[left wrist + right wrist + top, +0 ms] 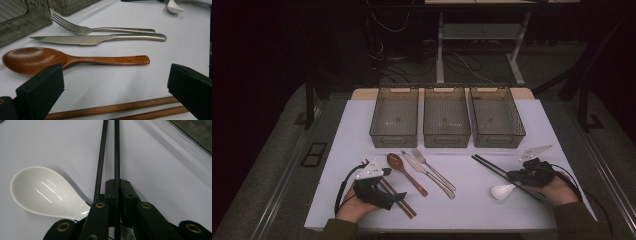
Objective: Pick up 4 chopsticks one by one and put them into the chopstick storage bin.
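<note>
Dark floor and cable-strewn desk legs fill the top of the high view, and a white table (362, 120) takes up the lower half. Three empty grey bins (447, 116) are lined up across the middle of the frame. Below them, nothing has been sorted yet: a wooden spoon (404, 171), a knife (428, 174) and a fork (433, 168) are laid side by side at centre.

At lower right, the right gripper (518, 176) is pressed shut on one of the black chopsticks (492, 168); in the right gripper view a single stick (116, 152) is pinched between the jaws while its mate (100, 162) is left just beside them, on the table as far as can be told. A white spoon (45, 191) is seen just left of the jaws.

At lower left, the left gripper (398, 197) is held wide open over the brown chopsticks (117, 107), which pass between the spread jaws without being gripped.

The work is judged barely begun: one stick is grasped, the bins are unfilled, and every piece remains to be carried over.
</note>
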Action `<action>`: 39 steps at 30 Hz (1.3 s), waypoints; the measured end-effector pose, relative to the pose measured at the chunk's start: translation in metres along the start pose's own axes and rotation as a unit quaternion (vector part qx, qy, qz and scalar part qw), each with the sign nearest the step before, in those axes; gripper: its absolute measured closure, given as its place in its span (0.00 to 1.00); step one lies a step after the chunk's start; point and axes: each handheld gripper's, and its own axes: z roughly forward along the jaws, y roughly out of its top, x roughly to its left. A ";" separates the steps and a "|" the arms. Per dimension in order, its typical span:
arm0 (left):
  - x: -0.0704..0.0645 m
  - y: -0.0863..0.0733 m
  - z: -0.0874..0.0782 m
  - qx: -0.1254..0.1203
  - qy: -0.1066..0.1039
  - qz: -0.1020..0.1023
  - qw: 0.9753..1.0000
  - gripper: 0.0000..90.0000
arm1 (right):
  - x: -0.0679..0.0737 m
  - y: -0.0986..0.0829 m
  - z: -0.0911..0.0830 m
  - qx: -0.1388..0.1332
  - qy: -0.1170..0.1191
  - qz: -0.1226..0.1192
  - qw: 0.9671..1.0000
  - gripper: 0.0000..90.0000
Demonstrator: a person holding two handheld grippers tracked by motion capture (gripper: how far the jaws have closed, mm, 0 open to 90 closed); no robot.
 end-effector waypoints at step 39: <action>0.000 0.001 0.001 -0.009 -0.009 -0.009 1.000 0.00 | -0.009 0.025 -0.026 -0.081 0.022 0.024 0.996 0.95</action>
